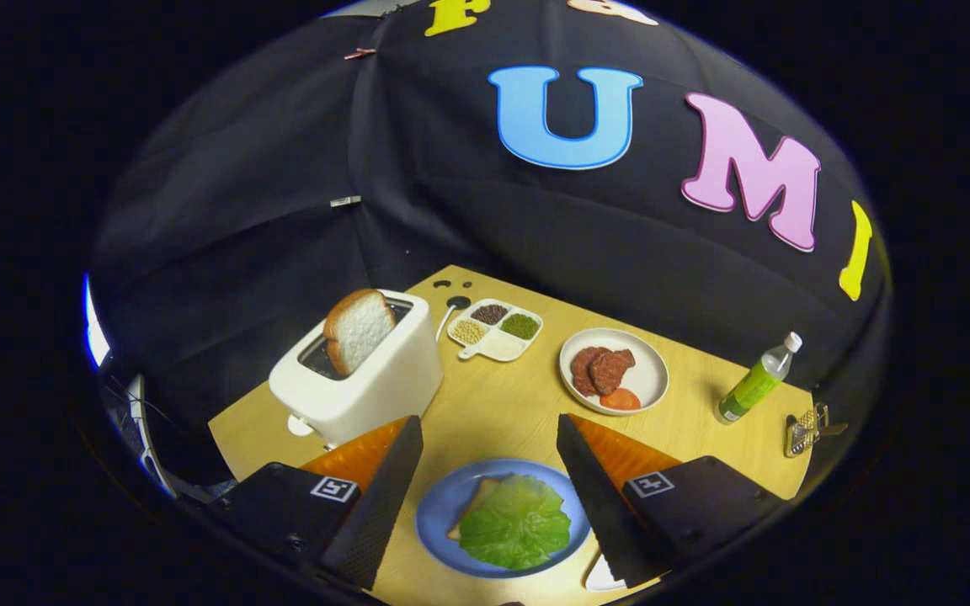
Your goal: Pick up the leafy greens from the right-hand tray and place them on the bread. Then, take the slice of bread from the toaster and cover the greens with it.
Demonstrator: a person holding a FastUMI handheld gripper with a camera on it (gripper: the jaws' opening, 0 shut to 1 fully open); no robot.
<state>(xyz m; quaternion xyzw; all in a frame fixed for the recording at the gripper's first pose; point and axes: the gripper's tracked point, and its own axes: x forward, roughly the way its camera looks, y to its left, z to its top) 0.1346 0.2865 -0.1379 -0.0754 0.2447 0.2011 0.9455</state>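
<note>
Step 1 appears complete: the crinkled green lettuce leaf (515, 522) covers the bread on the round blue plate (443, 505), between the spread, empty tongs (489, 433). Remaining: the white bread slice (358, 330) upright in the white toaster (367, 379), at 11 o'clock on the wooden worktop (502, 404).

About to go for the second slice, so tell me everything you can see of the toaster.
The toaster is a white, rounded box that looks like plastic, standing upright on the wooden table near its far corner. A slice of bread sticks up from one top slot, leaning sideways; the other slot looks dark. A small white lever tab juts out low at the near end. It sits beyond the open tool, beside the divided tray, not touching it.
</note>
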